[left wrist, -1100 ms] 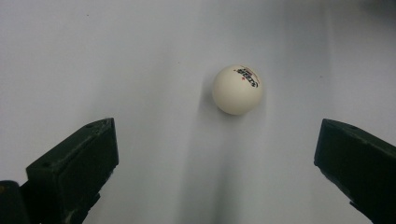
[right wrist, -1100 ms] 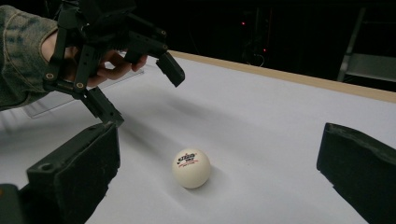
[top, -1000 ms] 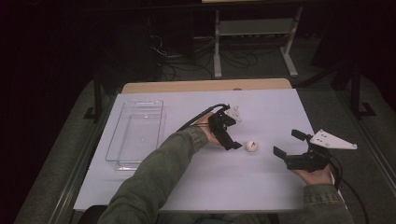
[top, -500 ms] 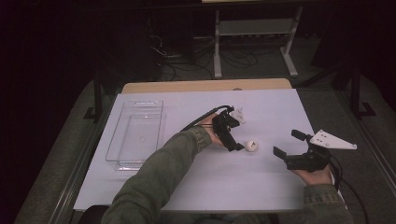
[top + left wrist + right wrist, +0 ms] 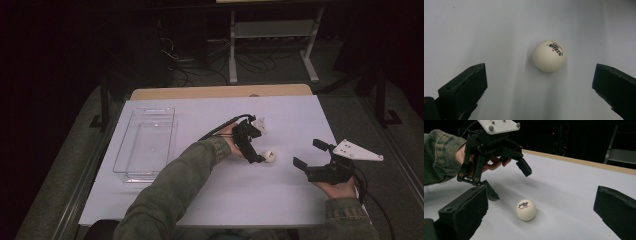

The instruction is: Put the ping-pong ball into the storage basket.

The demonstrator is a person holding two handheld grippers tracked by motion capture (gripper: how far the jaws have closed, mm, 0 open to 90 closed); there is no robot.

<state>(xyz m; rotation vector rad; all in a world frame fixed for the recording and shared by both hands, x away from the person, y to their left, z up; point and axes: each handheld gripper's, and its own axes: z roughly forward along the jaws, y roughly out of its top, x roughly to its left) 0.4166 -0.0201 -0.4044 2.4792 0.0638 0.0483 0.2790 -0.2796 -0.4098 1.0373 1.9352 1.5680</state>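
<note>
A single small cream-white plastic table-tennis ball with red and black print (image 5: pixel 269 156) rests on the white tabletop (image 5: pixel 280 115), roughly midway between its left and right edges and a little nearer the near edge than the far one. The left gripper (image 5: pixel 256 148) hangs just beside and over it, tilted down, with its jaws spread wide. In the left gripper view the ball (image 5: pixel 549 56) lies ahead of the two black jaws, closer to the right one and touched by neither, so this looks like an approach lined up for a pinch rather than a grasp made. The right gripper (image 5: pixel 311 154) rests well apart toward the right edge, jaws likewise wide and holding nothing, pointed at the ball (image 5: pixel 525 209) as if waiting out of the way. One clear rectangular plastic tray (image 5: pixel 145 145) lies empty along the left edge, probably the place meant for the ball. The count: one ball, one tray, two grippers, and two hands, the left hand (image 5: pixel 231 146) and the right hand (image 5: pixel 340 189).
</note>
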